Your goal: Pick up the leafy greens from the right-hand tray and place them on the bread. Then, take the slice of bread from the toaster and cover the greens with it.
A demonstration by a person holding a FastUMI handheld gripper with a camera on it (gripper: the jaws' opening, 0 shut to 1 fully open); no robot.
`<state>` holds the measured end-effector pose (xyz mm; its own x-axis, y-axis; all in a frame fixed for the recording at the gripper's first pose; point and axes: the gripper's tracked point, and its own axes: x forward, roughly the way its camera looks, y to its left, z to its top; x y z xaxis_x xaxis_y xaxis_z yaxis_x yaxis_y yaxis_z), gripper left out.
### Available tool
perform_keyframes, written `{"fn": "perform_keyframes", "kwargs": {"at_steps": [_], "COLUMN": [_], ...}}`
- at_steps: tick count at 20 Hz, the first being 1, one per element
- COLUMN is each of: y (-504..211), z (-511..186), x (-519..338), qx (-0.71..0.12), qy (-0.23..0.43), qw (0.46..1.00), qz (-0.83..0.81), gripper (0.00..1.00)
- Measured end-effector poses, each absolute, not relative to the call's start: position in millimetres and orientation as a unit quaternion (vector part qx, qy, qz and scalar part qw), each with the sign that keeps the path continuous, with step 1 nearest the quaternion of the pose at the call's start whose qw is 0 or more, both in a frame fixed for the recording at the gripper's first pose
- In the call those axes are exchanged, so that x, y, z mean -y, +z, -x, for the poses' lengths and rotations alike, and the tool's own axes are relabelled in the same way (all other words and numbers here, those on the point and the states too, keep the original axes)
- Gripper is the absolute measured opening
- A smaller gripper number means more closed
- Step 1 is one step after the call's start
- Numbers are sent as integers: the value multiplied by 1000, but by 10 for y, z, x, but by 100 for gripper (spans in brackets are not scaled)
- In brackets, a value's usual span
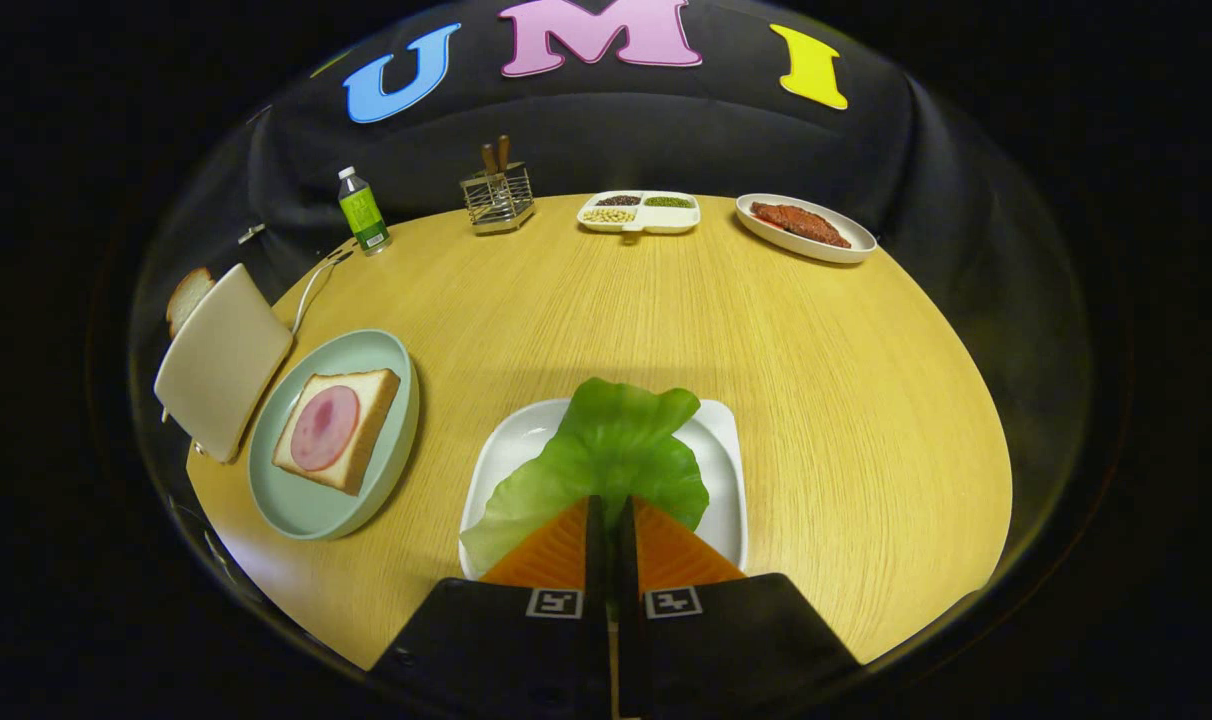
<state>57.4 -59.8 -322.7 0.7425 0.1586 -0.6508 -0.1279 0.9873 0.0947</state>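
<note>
Covering leafy greens' (606, 455) near edge, pinching claw (609, 520)

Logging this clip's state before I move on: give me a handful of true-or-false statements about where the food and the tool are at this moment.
1. The tool has its fingers closed together over the near edge of the lettuce leaf. True.
2. The lettuce leaf already lies on the bread. False: it is on the white tray, just ahead of the fingers.
3. The bread on the green plate carries a round slice of ham. True.
4. The toaster is empty. False: a slice of bread sticks out of it.
5. The green plate sits right of the white tray. False: it sits to its left, beside the toaster.
</note>
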Motion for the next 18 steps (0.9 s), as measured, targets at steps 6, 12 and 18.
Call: {"fn": "perform_keyframes", "kwargs": {"at_steps": [6,12,18], "y": [-3085,-2500,-1914], "z": [-506,-509,-455], "x": [594,511,228], "qx": [-363,-319,-282], "qy": [81,93,111], "qw": [927,942,952], "qz": [-45,-50,-48], "gripper": [5,5,5]}}
